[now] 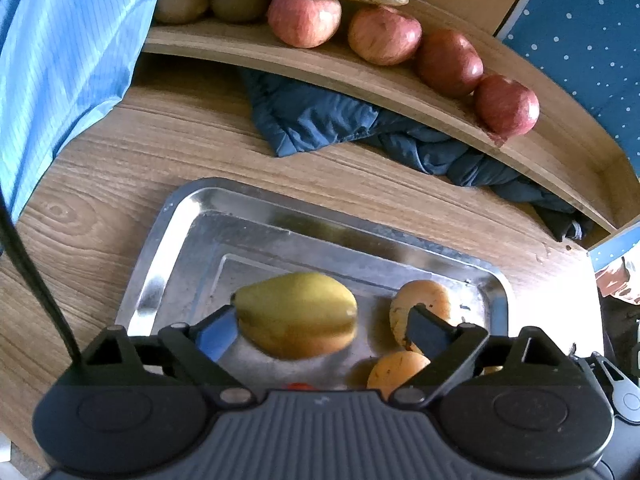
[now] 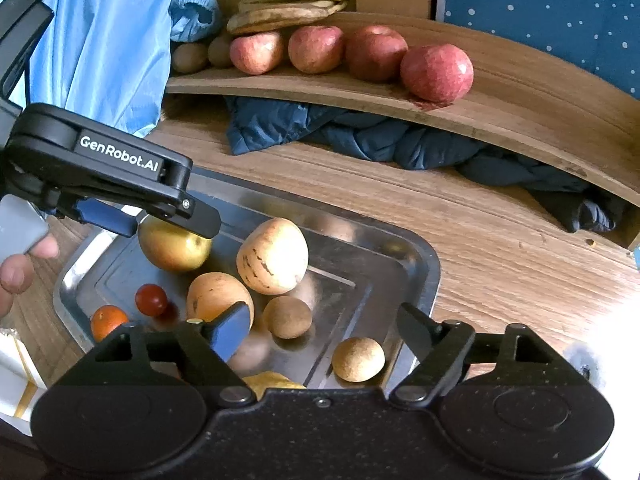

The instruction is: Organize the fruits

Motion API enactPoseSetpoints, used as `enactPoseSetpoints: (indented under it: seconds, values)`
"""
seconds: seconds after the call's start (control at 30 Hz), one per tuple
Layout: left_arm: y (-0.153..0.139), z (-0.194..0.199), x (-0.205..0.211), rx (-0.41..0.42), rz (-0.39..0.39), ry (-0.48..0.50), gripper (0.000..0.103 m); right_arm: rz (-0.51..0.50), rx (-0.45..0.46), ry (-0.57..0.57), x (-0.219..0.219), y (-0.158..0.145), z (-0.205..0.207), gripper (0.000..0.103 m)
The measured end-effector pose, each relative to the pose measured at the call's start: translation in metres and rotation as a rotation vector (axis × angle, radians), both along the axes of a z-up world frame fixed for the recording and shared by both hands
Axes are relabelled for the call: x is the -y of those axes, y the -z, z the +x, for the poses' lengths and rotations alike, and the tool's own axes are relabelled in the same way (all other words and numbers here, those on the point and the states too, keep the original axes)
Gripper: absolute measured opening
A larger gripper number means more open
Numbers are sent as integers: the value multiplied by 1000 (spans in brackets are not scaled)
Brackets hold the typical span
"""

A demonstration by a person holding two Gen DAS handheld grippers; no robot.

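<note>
Much is hidden here. In the left wrist view, the black body of the left gripper [image 1: 320, 326] covers the low edge of the shiny metal tray [image 1: 168, 240], and only a tiny red bit of a small fruit peeks out above it at the bottom middle. In the right wrist view, a yellow fruit at the bottom middle is mostly covered by the right gripper [image 2: 324, 328], so I cannot tell what it is. A pale blue striped cloth [image 1: 60, 60] fills the upper left and hides part of the brown round kiwis [image 2: 190, 56] on the curved wooden shelf [image 2: 520, 92]. A person's fingers [image 2: 24, 264] are cut off at the left edge.

The big yellow-green pear [image 1: 296, 314] lies on the tray between the left gripper's wide-open jaws. The left pad is right at the pear's side; whether it touches I cannot tell. The right pad stands apart from it, so the pear is not squeezed.

The right gripper's jaws are wide open too, with nothing gripped. Below them on the tray sit two small brown round fruits [image 2: 288, 316], two pale tan speckled fruits [image 2: 272, 256], a dark red cherry tomato [image 2: 151, 299] and a small orange fruit [image 2: 107, 320].

On the shelf at the top, four red apples [image 2: 436, 72] sit in a row beside a bunch of browned bananas [image 2: 288, 0]. A dark blue crumpled cloth [image 2: 360, 132] lies under the shelf on the wooden table [image 1: 120, 152]
</note>
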State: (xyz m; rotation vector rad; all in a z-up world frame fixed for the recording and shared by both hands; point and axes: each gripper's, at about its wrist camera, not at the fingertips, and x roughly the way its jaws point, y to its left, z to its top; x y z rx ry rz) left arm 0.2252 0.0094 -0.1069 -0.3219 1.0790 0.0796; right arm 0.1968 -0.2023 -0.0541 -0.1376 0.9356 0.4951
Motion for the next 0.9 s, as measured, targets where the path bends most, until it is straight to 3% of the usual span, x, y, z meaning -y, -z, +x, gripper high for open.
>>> enactPoseSetpoints:
  seconds: [0.23, 0.67, 0.9]
  values:
    - [-8, -6, 3, 23, 10, -8, 99, 7, 19, 12, 7, -5, -4, 96]
    - [-26, -27, 5, 71, 27, -47, 101, 22, 91, 53, 25, -23, -16, 102]
    - [-35, -46, 12, 98, 94, -32, 102, 58, 157, 78, 33, -39, -27, 102]
